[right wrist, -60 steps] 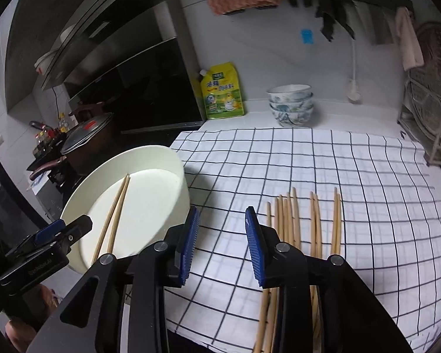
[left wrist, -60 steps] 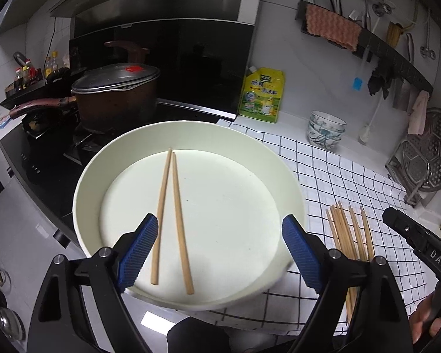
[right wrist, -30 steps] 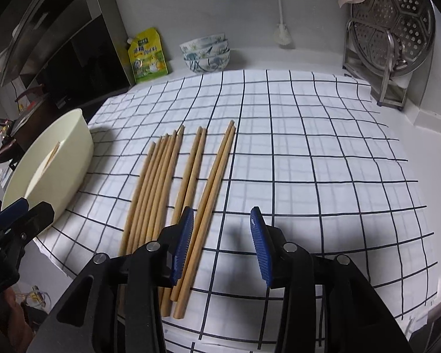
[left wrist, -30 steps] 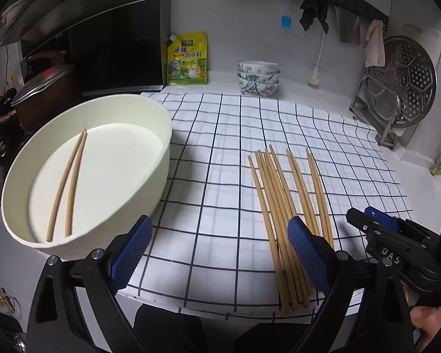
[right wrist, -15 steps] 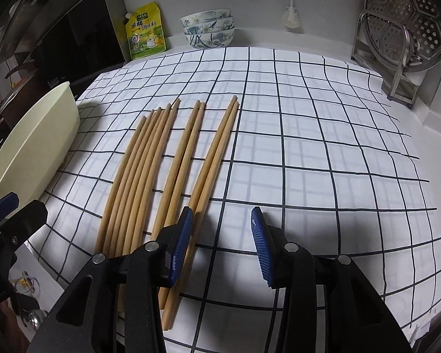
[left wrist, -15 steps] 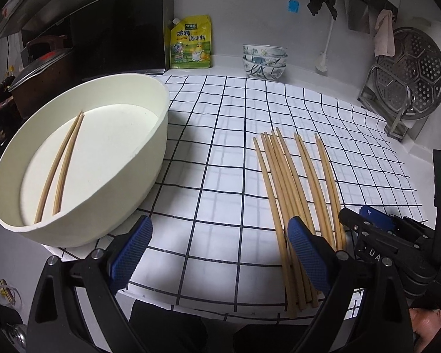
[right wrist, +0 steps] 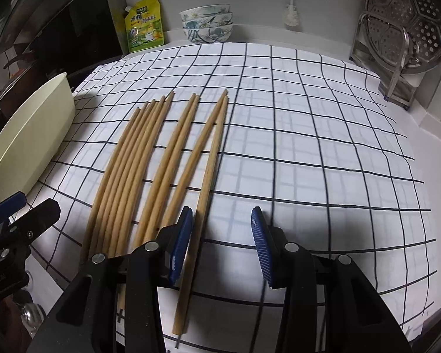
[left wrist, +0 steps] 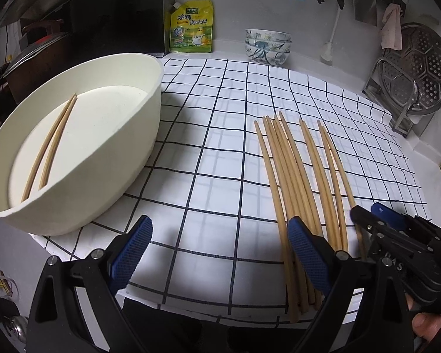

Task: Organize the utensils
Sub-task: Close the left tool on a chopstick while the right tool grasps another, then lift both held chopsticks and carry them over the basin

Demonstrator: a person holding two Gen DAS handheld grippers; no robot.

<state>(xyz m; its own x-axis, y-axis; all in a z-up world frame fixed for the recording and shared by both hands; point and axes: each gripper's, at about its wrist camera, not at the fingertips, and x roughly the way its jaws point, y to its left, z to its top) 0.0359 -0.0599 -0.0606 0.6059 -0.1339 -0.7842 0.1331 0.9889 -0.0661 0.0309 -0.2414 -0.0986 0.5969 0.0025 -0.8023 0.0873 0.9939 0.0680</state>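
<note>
Right claw [right wrist: 222, 242] is spread open low over the near edge of the checked cloth [right wrist: 308, 135], its blue pads [right wrist: 180, 244] apart, with the rightmost chopstick [right wrist: 203, 206] running between them just beside the left pad; I cannot tell whether the pad touches it. My left claw [left wrist: 219, 254] is released too, jaws wide, holding nothing, hovering above the cloth's near edge with its right finger over the near ends of the loose chopsticks [left wrist: 291, 176]. Those chopsticks lie side by side on the cloth, pointing from the near edge toward the back wall: a tight bunch on the left, then a pair, then another pair at the right. Toward the left edge of the worktop sits the cream basin [left wrist: 126, 158], resting partly on the cloth, with two chopsticks [left wrist: 48, 153] lying close together on its floor. At the back edge I see a yellow seasoning pouch [left wrist: 191, 28] and stacked patterned bowls [left wrist: 267, 47], and a steel steamer rack [left wrist: 417, 70] stands at the far right corner.
</note>
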